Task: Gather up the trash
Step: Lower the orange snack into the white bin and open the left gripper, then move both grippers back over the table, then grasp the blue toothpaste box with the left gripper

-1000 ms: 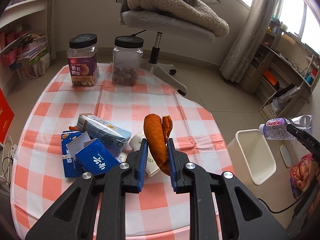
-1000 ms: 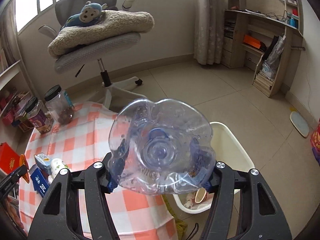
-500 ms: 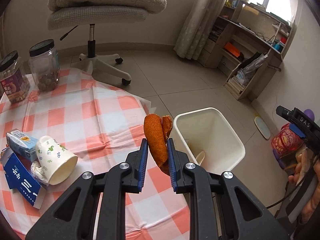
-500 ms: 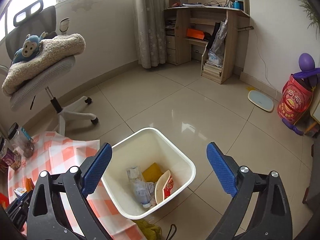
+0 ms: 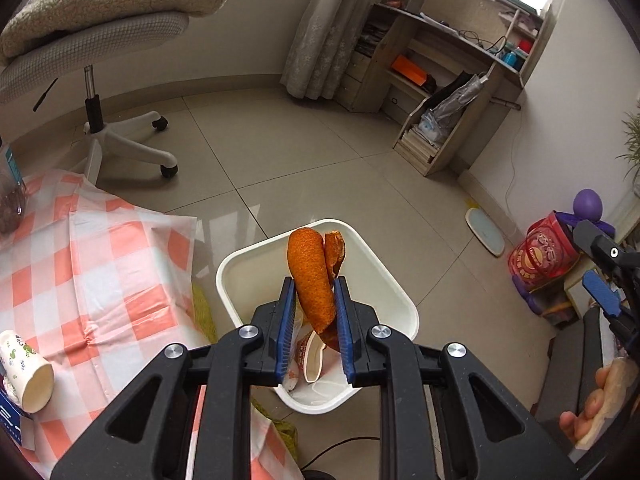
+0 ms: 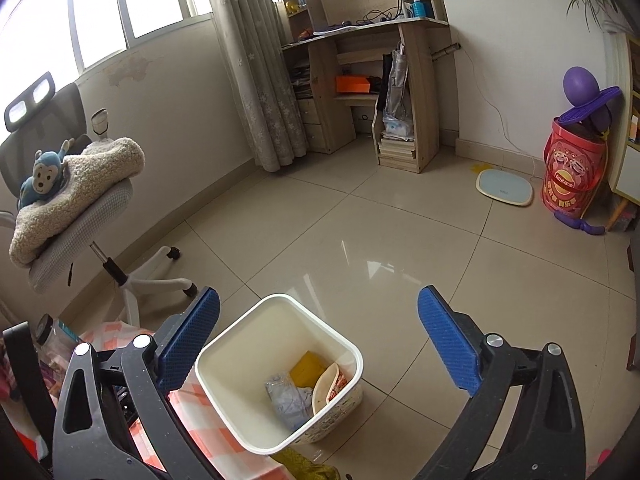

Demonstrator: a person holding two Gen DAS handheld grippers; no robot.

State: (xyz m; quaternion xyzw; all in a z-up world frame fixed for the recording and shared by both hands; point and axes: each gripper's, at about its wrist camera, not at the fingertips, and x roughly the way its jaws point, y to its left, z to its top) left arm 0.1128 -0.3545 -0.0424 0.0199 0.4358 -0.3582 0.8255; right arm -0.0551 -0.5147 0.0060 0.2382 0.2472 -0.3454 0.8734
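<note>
Orange peel (image 5: 311,280) upright, pinched in left tool (image 5: 314,312) over bin (image 5: 240,264); right tool (image 6: 318,332) opening, empty.

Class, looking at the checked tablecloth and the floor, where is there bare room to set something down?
Free: the tablecloth from the paper cup to its corner near the bin, and the floor tiles between chair and desk. Crowded: inside the bin.

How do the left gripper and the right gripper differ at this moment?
The left gripper is clamped on an orange peel, while the right gripper holds nothing. The left gripper's jaws stand narrow; the right gripper's jaws are wide apart and opening. In its own view the left gripper lines up with the white bin, whereas the right gripper frames the bin and bare floor. Both have blue pads on black fingers.
</note>
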